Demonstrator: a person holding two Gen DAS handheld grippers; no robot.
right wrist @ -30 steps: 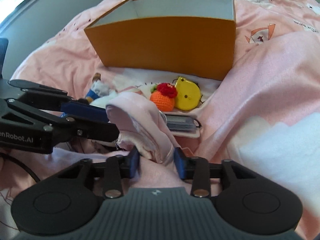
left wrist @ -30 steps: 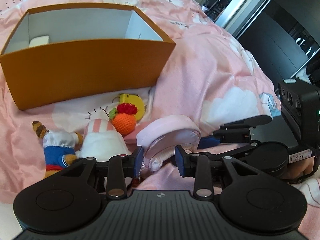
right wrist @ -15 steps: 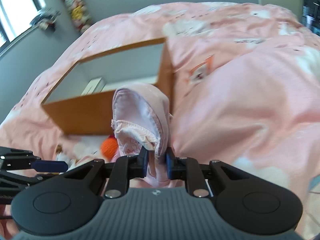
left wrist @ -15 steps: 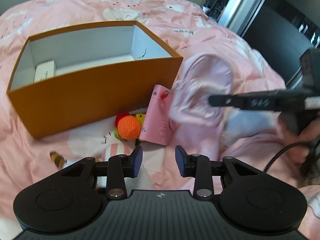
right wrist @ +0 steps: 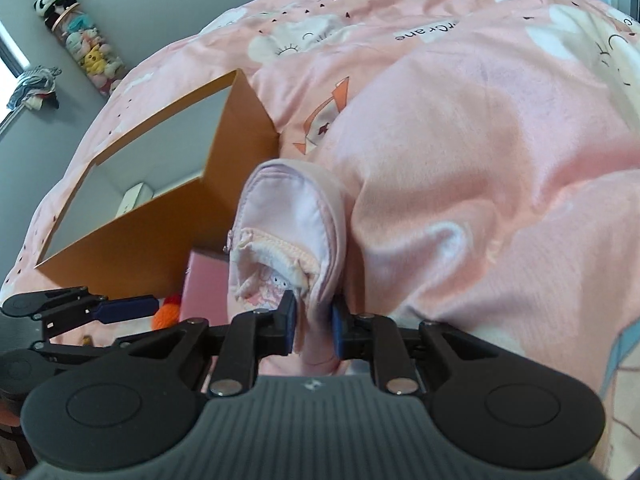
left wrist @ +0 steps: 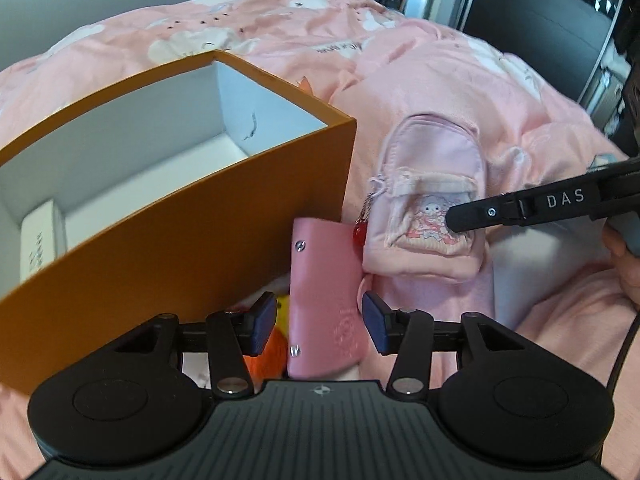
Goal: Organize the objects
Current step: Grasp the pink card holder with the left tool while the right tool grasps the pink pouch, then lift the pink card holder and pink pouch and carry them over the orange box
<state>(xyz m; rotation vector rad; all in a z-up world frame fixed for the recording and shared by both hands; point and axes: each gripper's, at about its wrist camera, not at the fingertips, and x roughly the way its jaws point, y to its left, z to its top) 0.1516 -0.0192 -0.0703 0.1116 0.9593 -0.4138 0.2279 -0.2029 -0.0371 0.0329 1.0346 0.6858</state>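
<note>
Our right gripper (right wrist: 313, 322) pinches the little pink bag (right wrist: 288, 236) by its bottom edge, with the cloth squeezed tight between the jaws. The bag sticks up in front of it, just right of the orange box (right wrist: 168, 240) and above the pink blanket (right wrist: 480, 160). In the left view the bag (left wrist: 430, 200) hangs beside the box's right corner, with the right gripper's black finger (left wrist: 500, 212) lying across its picture pocket. A small chain with a red bead (left wrist: 359, 233) dangles from the bag's left side.

Our left gripper (left wrist: 319, 322) has its jaws spread, and they have just been opening. A pink case (left wrist: 326, 304) sits between them, but the pads do not press on it. The case leans close to the box's (left wrist: 180, 240) near right corner. It hides most of a yellow toy (left wrist: 283, 308) and an orange toy (left wrist: 266, 354) down near the left jaw.

The box is open on top and white inside. A small white box (left wrist: 40, 240) lies in its left end. The rest of the inside that we can see is bare.

Far off on the wall in the right view, a tube of plush toys (right wrist: 80, 38) stands by a window. A hand (left wrist: 628, 256) shows at the right edge of the left view.
</note>
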